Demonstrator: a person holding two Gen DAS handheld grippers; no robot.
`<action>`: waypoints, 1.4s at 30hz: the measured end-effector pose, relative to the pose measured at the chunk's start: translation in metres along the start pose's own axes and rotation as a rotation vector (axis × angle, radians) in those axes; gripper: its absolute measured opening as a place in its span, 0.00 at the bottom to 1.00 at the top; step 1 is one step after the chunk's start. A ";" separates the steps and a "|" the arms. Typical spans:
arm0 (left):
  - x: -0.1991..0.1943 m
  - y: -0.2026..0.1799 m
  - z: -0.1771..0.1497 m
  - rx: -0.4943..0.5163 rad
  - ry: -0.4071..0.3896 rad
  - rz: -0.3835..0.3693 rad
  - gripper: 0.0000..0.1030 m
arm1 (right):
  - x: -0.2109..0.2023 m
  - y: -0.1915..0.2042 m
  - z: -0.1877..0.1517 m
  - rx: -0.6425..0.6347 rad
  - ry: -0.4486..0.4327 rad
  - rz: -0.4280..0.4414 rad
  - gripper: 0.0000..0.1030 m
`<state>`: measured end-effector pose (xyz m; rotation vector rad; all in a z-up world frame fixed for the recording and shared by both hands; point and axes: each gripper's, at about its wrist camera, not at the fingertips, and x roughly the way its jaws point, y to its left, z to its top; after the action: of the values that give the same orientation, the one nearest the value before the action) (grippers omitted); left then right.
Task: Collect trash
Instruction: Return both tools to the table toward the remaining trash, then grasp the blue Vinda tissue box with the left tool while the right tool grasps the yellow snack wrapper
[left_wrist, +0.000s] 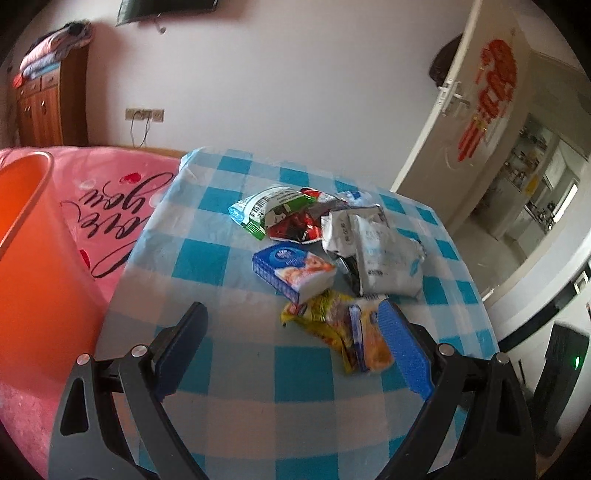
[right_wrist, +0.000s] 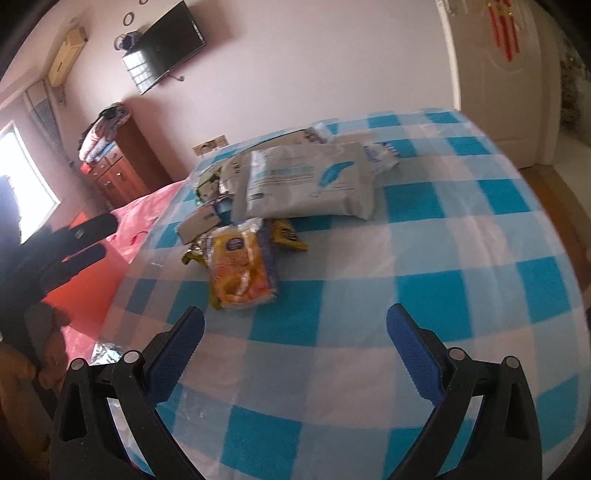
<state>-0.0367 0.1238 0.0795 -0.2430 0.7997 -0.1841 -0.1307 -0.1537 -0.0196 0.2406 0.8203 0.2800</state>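
A pile of trash lies on a table with a blue-and-white checked cloth (left_wrist: 207, 258). It holds a blue box (left_wrist: 291, 271), a yellow-orange snack wrapper (left_wrist: 347, 332), a grey pouch (left_wrist: 388, 262), a red wrapper (left_wrist: 295, 225) and a green-white wrapper (left_wrist: 266, 206). My left gripper (left_wrist: 291, 332) is open and empty above the table, its right finger next to the yellow wrapper. My right gripper (right_wrist: 295, 336) is open and empty, short of the orange wrapper (right_wrist: 240, 273). The grey pouch (right_wrist: 306, 181) lies behind it. The left gripper also shows at the left edge of the right wrist view (right_wrist: 77, 240).
An orange bin (left_wrist: 33, 266) stands at the left, beside the table, on a pink bedspread (left_wrist: 110, 195). A wooden cabinet (left_wrist: 44, 107) stands against the far wall. An open white door (left_wrist: 465, 122) is at the right.
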 end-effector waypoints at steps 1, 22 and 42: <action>0.006 0.001 0.005 -0.019 0.017 -0.002 0.91 | 0.003 0.001 0.001 -0.001 0.006 0.011 0.95; 0.096 0.004 0.042 -0.145 0.180 0.043 0.91 | 0.033 -0.055 0.088 0.061 -0.026 0.089 0.95; 0.135 0.008 0.038 -0.188 0.214 0.089 0.67 | 0.054 -0.001 0.061 -0.108 0.086 0.237 0.92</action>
<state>0.0835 0.1031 0.0098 -0.3681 1.0404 -0.0507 -0.0495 -0.1431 -0.0168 0.2252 0.8593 0.5585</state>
